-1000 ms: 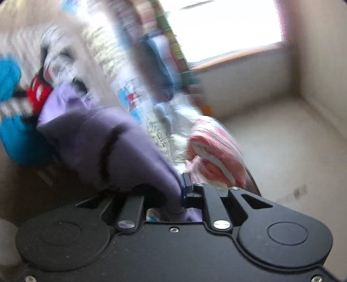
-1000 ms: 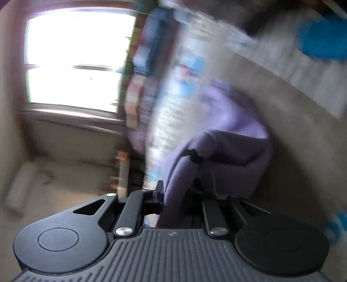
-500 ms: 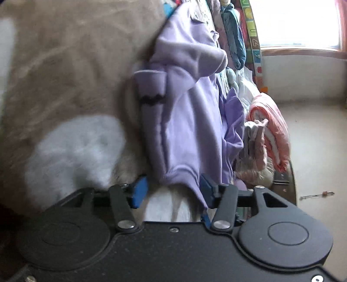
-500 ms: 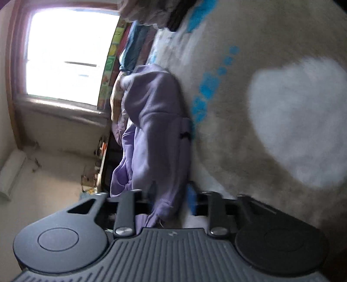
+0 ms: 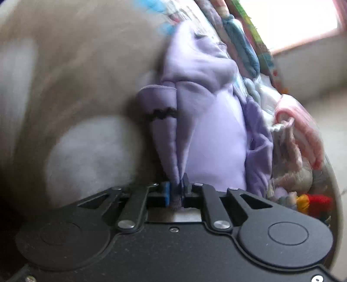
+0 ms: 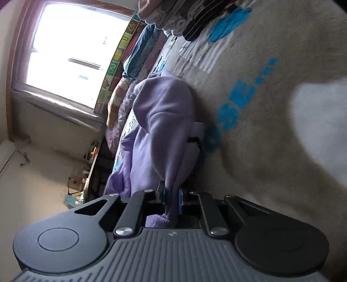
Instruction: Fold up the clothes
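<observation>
A lilac sweatshirt (image 5: 212,130) with a small black bat mark on its sleeve lies bunched on a beige blanket (image 5: 82,71). My left gripper (image 5: 176,188) is shut on a fold of the sleeve end. In the right wrist view the same lilac sweatshirt (image 6: 164,121) stretches away from me, and my right gripper (image 6: 171,195) is shut on its edge, with cloth poking back between the jaws. Both views are tilted sideways.
The beige blanket (image 6: 271,121) carries blue letters and pale patches. A heap of pink and white clothes (image 5: 297,138) lies beside the sweatshirt. A stack of dark and grey garments (image 6: 186,17) sits further along. A bright window (image 6: 71,47) and pale floor (image 6: 32,191) lie beyond.
Half a second ago both grippers stood open around the sweatshirt's edge; now each has shut on the cloth. Earlier still, both held it while swinging fast.
</observation>
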`<state>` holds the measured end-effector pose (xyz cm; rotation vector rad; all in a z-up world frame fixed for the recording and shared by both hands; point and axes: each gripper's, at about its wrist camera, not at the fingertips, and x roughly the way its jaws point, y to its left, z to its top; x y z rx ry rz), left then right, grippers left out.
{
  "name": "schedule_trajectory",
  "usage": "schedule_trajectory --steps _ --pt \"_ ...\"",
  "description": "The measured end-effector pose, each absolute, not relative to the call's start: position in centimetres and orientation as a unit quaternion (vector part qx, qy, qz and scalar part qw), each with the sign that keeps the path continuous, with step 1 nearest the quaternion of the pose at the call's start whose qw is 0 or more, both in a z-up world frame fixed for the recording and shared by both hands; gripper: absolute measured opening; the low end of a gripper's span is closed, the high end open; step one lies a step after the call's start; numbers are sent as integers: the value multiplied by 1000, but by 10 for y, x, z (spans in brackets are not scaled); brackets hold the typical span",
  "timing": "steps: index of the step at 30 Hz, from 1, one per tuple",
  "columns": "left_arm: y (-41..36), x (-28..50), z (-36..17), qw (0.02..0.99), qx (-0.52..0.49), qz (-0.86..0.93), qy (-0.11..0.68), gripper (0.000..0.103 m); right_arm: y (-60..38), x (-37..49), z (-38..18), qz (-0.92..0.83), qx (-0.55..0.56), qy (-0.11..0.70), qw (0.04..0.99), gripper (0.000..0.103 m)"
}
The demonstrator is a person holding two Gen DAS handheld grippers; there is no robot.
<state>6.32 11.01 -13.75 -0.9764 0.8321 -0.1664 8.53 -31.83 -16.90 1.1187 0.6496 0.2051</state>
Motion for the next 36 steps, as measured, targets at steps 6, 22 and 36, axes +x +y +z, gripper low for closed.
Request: schedule_trajectory --steps 6,22,36 --pt "117 56 -139 790 -465 -87 391 15 -315 69 -167 96 490 316 807 8" --pt "148 46 -102 833 -444 -46 327 34 -323 68 -145 94 421 274 860 29" --pt "166 174 -84 884 -329 -41 330 39 -329 90 -155 93 395 248 880 44"
